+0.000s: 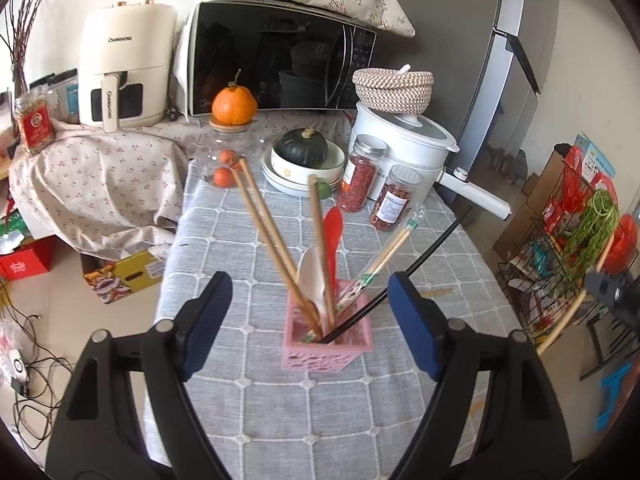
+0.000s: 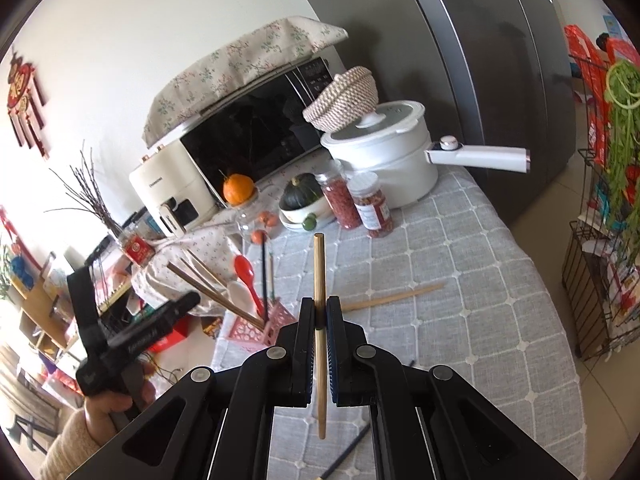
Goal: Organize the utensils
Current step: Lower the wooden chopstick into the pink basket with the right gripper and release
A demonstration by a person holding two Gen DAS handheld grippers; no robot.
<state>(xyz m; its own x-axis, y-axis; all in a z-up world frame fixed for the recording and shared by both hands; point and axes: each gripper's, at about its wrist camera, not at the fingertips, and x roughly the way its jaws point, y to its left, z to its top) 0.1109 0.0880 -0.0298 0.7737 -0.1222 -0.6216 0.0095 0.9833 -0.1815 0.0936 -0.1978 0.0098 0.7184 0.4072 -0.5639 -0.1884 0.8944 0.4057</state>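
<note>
Chopstick [image 2: 319,280] upright in the clenched right gripper [image 2: 320,316], above the worktop [image 2: 460,280]; left gripper [image 1: 310,300] released, jaws wide around the pink holder [image 1: 328,344]; crowded leaning utensils may deflect the chopstick on insertion, tipping the light holder

A microwave [image 1: 276,56], air fryer [image 1: 128,64] and white pot [image 1: 404,140] stand behind.
</note>
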